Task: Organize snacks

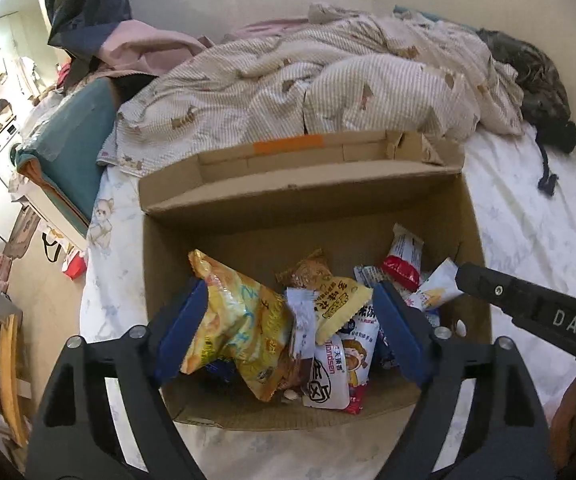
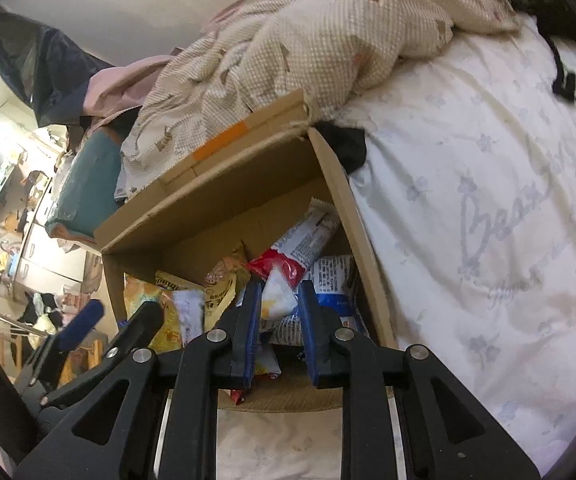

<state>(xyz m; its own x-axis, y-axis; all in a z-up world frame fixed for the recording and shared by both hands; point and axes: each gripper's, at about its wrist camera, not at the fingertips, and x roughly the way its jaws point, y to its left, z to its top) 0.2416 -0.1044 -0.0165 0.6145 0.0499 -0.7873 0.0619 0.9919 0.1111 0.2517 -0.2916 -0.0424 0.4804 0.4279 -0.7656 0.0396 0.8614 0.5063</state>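
An open cardboard box (image 1: 300,196) lies on the bed and holds several snack packets. My left gripper (image 1: 292,308) is open wide over the box, its blue pads either side of a yellow chips bag (image 1: 235,320) and a yellow-and-brown packet (image 1: 328,292); whether it touches them is unclear. My right gripper (image 2: 277,296) is shut on a small white-and-yellow packet (image 2: 275,296) above the box's right side (image 2: 344,196). That packet and the right gripper's black finger (image 1: 528,308) also show in the left wrist view. A red-and-white packet (image 2: 300,244) leans on the box's far wall.
A rumpled striped duvet (image 1: 308,80) lies behind the box. The white floral sheet (image 2: 488,220) stretches to the right. A teal cushion (image 1: 75,144) sits at the bed's left edge, with cluttered floor and wooden chairs (image 1: 3,360) beyond. A dark garment (image 1: 544,92) lies at the far right.
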